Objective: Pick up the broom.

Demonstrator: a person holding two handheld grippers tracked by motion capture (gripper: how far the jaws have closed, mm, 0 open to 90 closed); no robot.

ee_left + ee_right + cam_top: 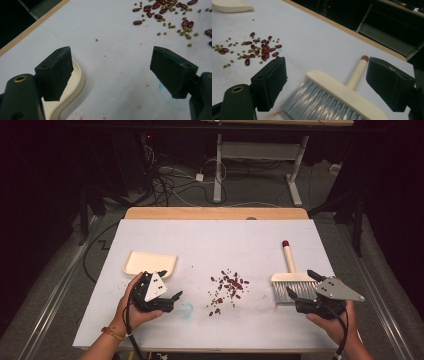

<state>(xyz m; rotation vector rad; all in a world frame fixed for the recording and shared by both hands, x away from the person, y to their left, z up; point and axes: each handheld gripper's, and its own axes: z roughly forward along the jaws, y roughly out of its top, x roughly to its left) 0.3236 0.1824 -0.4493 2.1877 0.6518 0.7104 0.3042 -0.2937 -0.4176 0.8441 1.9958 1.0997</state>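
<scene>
A white-covered desk (pixel 210 245) seen from above. The left hand-held gripper (pixel 170 301) hovers with its jaws wide apart and nothing between them, just beside a cream dustpan (pixel 149 263) at its near edge. The right hand-held gripper (pixel 300 292), jaws also spread and empty, sits over the grey bristles of a cream brush (pixel 292 282), whose handle points away. A scatter of red and green beans (pixel 227 287) lies between the two.

Dim room, grey floor (pixel 60 270). Desk (pixel 215 213): wood edge, white cover. White-framed second desk (pixel 260 150) at 12 o'clock; cables (pixel 170 182) tangled at 11 o'clock.
</scene>
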